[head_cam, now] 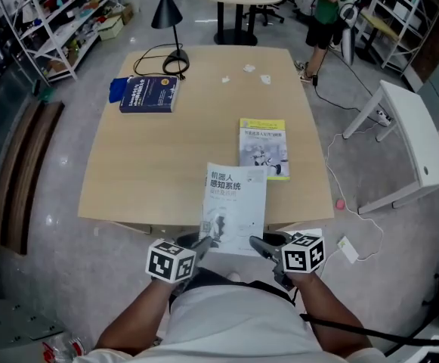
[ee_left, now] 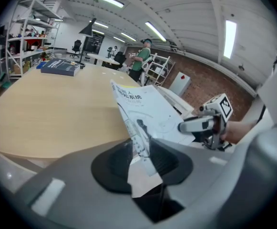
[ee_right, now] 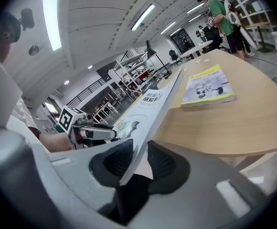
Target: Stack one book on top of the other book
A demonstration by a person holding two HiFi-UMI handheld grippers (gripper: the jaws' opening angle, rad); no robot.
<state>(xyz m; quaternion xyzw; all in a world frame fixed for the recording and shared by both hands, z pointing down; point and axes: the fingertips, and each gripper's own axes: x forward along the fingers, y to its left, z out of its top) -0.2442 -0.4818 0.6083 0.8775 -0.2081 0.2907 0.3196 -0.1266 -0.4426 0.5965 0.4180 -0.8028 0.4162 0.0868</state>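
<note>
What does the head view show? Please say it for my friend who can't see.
The left gripper and the right gripper hold a white book by its near edge over the table. A yellow-edged book lies just beyond it, and a blue book lies at the far left.

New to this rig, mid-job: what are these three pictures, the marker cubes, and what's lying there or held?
No robot: a person holds a hand-held gripper in each hand; the marker cubes belong to them. One picture looks down from the person's head; the others look along each gripper's jaws. The left hand-held gripper and right hand-held gripper both clamp a white book by its near edge. On the table lie a yellow-edged book and a dark blue book, apart.
</note>
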